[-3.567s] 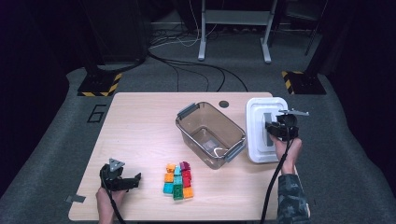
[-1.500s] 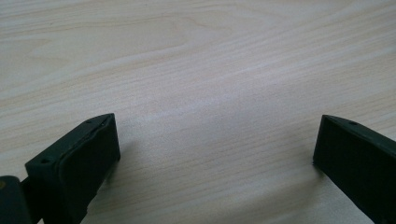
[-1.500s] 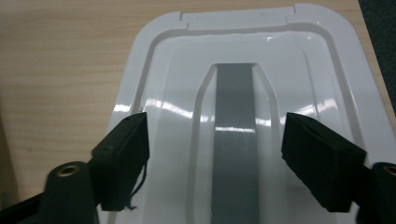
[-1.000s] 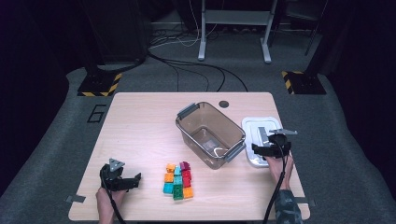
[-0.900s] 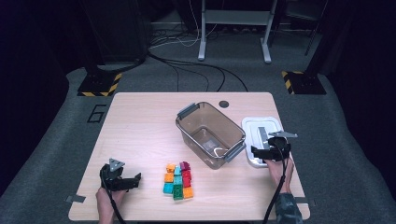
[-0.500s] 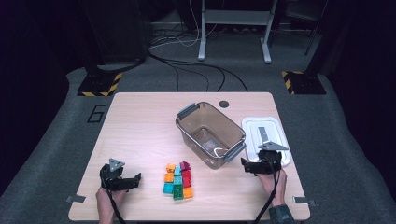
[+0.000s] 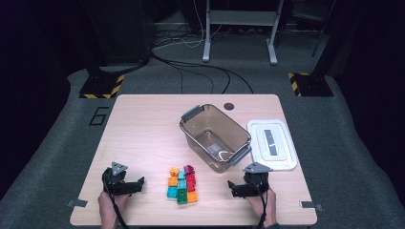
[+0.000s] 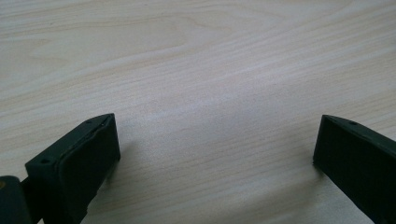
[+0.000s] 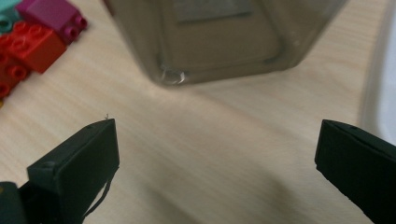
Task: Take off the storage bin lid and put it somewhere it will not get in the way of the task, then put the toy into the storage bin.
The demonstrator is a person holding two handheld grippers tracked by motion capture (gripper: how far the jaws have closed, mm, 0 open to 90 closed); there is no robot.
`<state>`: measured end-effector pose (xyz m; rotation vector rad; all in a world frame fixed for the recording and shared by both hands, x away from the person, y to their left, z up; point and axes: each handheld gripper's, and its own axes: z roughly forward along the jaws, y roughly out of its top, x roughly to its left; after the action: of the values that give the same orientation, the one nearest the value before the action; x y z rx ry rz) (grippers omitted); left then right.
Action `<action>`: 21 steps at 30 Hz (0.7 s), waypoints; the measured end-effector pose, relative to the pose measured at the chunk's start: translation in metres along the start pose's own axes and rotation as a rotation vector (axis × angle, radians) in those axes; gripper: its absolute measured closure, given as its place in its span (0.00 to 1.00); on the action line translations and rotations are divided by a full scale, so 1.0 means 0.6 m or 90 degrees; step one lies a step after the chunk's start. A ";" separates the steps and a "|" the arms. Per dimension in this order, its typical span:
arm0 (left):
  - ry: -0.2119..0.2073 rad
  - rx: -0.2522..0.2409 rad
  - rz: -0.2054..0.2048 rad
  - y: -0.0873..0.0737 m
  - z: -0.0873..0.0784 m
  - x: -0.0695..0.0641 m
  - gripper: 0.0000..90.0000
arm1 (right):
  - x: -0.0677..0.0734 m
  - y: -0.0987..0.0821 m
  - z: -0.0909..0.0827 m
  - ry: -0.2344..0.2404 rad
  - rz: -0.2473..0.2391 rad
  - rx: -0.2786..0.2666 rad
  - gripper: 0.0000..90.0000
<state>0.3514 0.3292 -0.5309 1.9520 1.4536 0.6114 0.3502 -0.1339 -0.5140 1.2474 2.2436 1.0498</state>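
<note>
High view: right gripper [image 7: 237, 187] is back at the near edge of the table [image 7: 143, 124], just right of the bricks [image 7: 182, 184], after leaving the white lid [image 7: 272, 144] flat on the table to the right of the bin [image 7: 216, 137]. Lid now lies on its own, just beside the bin, not touching the gripper. Right gripper view: jaws spread wide, nothing between them, bin wall [image 9: 219, 42] ahead, red and magenta bricks [image 9: 37, 32] at upper left. Left gripper [image 7: 135, 183] hasn't moved, parked near the front-left corner; left gripper view shows its jaws wide apart over bare wood, empty. My read: bin is uncovered and empty, so the lid step looks done and loading bricks comes next.
</note>
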 end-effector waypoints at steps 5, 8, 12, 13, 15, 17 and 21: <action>0.000 -0.001 0.000 0.000 0.000 0.000 0.00 | 0.023 -0.013 0.017 0.005 -0.027 0.016 0.00; 0.000 -0.001 0.001 0.000 0.000 0.000 0.00 | 0.030 -0.013 0.022 -0.008 -0.058 0.025 0.00; -0.001 0.000 0.001 0.000 0.000 0.000 0.00 | 0.034 -0.013 0.026 -0.005 -0.065 0.030 0.00; 0.000 0.000 0.001 0.000 0.000 0.000 0.00 | 0.034 -0.013 0.026 -0.002 -0.063 0.032 0.00; -0.001 0.000 0.002 0.000 0.000 0.000 0.00 | 0.031 -0.013 0.027 0.005 -0.059 0.035 0.00; -0.002 -0.001 0.003 0.000 0.000 -0.001 0.00 | 0.030 -0.012 0.027 0.012 -0.057 0.040 0.00; -0.010 -0.014 0.001 -0.003 -0.005 0.000 0.00 | 0.029 -0.012 0.028 0.017 -0.056 0.041 0.00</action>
<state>0.3483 0.3299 -0.5302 1.9374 1.4304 0.6086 0.3472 -0.1144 -0.5297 1.1557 2.3467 0.9740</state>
